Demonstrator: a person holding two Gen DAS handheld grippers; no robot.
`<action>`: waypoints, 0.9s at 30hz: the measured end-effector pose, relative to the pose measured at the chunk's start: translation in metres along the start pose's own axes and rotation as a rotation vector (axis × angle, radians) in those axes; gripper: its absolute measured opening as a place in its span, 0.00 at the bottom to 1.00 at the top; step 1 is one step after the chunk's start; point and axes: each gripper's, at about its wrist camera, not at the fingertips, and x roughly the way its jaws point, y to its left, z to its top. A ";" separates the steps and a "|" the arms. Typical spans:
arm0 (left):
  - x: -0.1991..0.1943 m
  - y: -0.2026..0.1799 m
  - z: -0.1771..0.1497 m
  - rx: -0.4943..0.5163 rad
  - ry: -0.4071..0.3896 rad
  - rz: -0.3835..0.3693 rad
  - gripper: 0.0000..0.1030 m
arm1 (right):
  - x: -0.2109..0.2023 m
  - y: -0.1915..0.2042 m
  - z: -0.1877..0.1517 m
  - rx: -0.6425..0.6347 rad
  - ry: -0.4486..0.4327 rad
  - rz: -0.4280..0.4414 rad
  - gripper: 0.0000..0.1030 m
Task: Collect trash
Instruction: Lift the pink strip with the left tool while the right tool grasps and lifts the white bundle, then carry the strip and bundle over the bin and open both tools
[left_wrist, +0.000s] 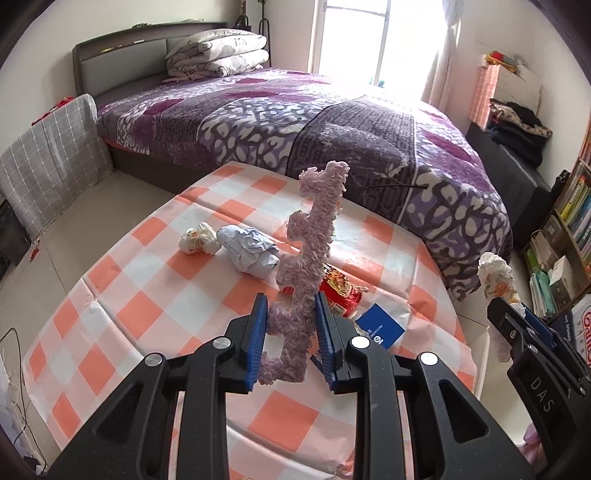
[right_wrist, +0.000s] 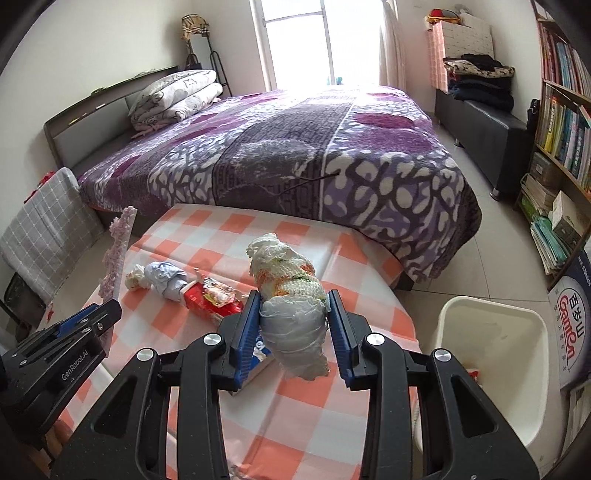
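My left gripper (left_wrist: 290, 297) is shut on a long purple fuzzy strip (left_wrist: 314, 236) that stands upright above the checked table (left_wrist: 147, 314); the strip (right_wrist: 118, 251) also shows at the left of the right wrist view. My right gripper (right_wrist: 294, 293) is shut on a white crumpled wad (right_wrist: 291, 325) with orange and green marks, held above the table's right side. On the cloth lie a small white wad (left_wrist: 197, 240), a bluish crumpled paper (left_wrist: 247, 251), a red snack wrapper (left_wrist: 340, 291) and a blue card (left_wrist: 378, 325).
A white plastic bin (right_wrist: 491, 362) stands on the floor just right of the table. Behind the table is a bed with a purple blanket (right_wrist: 295, 155). A bookshelf (right_wrist: 565, 110) and a dark bench (right_wrist: 480, 122) line the right wall.
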 end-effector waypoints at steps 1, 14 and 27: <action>-0.001 -0.005 -0.001 0.009 -0.004 -0.003 0.26 | -0.001 -0.007 0.000 0.016 0.005 -0.008 0.34; 0.002 -0.083 -0.024 0.143 0.021 -0.111 0.26 | -0.020 -0.119 -0.002 0.238 0.063 -0.182 0.36; 0.005 -0.168 -0.057 0.280 0.069 -0.232 0.26 | -0.051 -0.203 -0.008 0.398 0.029 -0.272 0.66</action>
